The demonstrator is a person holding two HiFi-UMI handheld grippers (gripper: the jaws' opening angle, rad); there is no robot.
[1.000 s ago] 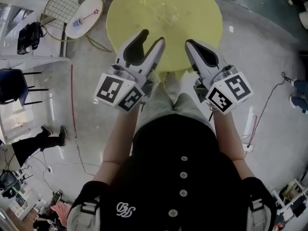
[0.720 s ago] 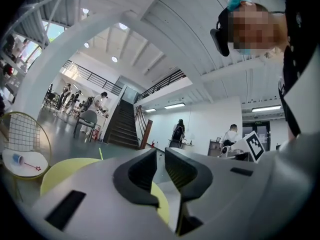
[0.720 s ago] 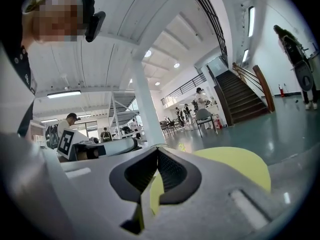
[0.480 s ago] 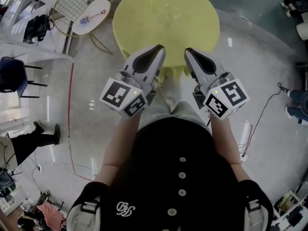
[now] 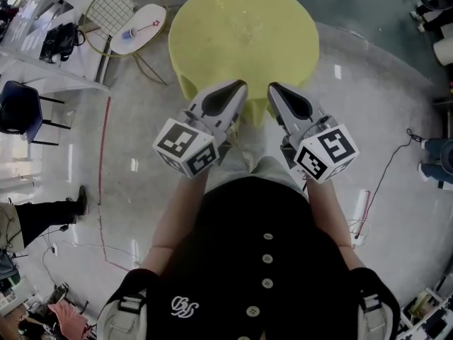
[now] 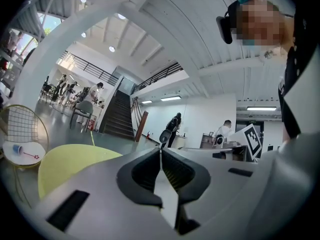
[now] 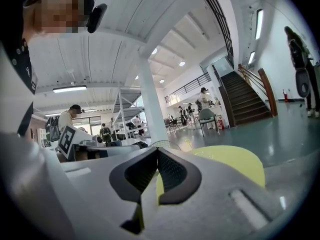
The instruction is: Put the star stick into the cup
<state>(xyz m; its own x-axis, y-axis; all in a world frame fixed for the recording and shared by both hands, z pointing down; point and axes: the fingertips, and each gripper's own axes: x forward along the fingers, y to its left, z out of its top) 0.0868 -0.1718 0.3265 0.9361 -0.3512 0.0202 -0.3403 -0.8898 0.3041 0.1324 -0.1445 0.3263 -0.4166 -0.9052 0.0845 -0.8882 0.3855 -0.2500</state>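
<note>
**Both grippers closed and empty, star stick off to the far left**

The left gripper (image 5: 242,86) has just been closing. Its own view shows the jaws meeting at the tips (image 6: 160,149) with nothing between them. The right gripper (image 5: 272,88) matches it: tips together (image 7: 157,149), and only yellow tabletop shows through the gap behind them. Both point level, side by side, at the near edge of the round yellow table (image 5: 244,55).

The prize is not on that table. The star stick (image 5: 146,27) lies on the white seat (image 5: 152,13) of a gold wire chair (image 5: 106,6), well apart and to the far left. Its long axis runs from near-left to far-right, with the red star at the far-right end. A small blue-and-white cylinder (image 5: 128,34) sits at its other end and may be the cup.

The left gripper is the nearer of the two, so the reach looks like its job: swing left, then open before closing across the shaft. A faint clear shape (image 5: 243,25) on the yellow table is too dim to name.
</note>
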